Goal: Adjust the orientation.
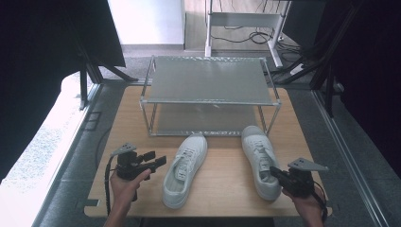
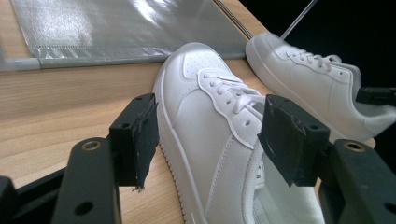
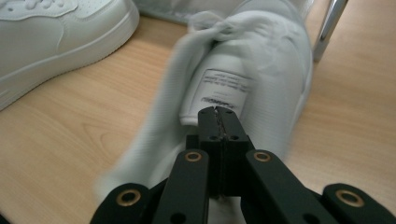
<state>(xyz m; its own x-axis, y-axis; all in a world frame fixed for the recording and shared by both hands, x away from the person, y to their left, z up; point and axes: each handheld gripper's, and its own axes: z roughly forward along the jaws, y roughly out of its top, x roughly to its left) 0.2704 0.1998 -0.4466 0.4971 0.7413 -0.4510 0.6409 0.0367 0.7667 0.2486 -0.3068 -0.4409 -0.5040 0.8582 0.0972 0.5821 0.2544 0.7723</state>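
Observation:
Two white sneakers lie on the wooden table [image 1: 222, 191], toes toward a metal rack. My left gripper [image 1: 158, 160] is open and points right at the left sneaker [image 1: 185, 170]. In the left gripper view, the gripper [image 2: 215, 135] frames that sneaker [image 2: 210, 116] between its pads without touching it. My right gripper [image 1: 273, 171] is at the heel end of the right sneaker [image 1: 259, 156]. In the right gripper view its jaws [image 3: 218, 114] are pressed together, tips just before the labelled tongue of the blurred sneaker [image 3: 271, 56], with nothing visible between them.
A two-shelf metal rack [image 1: 208, 80] stands at the back of the table, one leg [image 3: 329, 28] close beside the right sneaker's toe. Dark frames and cables surround the table. Bare wood lies between the sneakers and along the front edge.

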